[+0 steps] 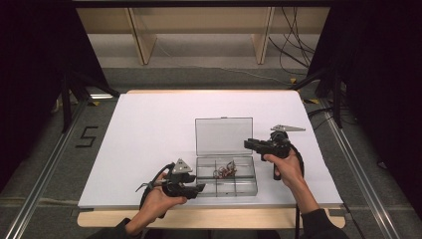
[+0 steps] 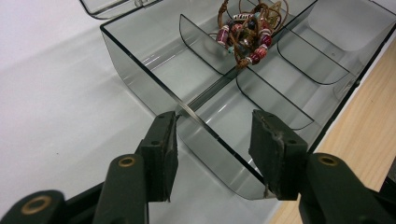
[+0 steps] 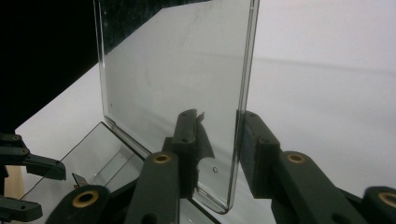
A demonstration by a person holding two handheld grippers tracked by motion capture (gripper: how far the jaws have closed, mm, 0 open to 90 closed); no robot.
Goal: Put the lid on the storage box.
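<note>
Clear plastic compartment box [image 1: 226, 181] sits on the white worktop [image 1: 149, 139], lid [image 1: 223, 135] standing upright at the box's far edge.

Left tongs [image 1: 200, 188] are at the box's left end, near corner. In the left gripper view the left tongs [image 2: 212, 149] straddle the box's end wall [image 2: 205, 140]: one jaw outside over the worktop, the other inside the near end compartment. Left pad [image 2: 163, 154] is right at the wall's top edge, right pad [image 2: 273, 154] looks close against the rounded corner; jaws at a middling gap, grip on the wall looks likely, full pad contact is hard to tell.

Bead bracelets [image 2: 247, 32], a tangle of brown cord with red, white and teal beads, lie in a far middle compartment, well ahead of the left tongs and apart from them. In the high view the bracelets [image 1: 225, 172] are between both tongs, nearer the box's back row.

Right tongs [image 1: 247, 144] are at the lid's right edge, pointing left. In the right gripper view the right tongs [image 3: 219, 154] have the lid's [image 3: 177, 84] side edge between the jaws: one jaw shows behind the clear sheet, the other in front. Small gap shows on each side, pads not pressing yet. Lid upright, hinge line [image 3: 126, 135] low left of the right tongs, box interior below it.
</note>
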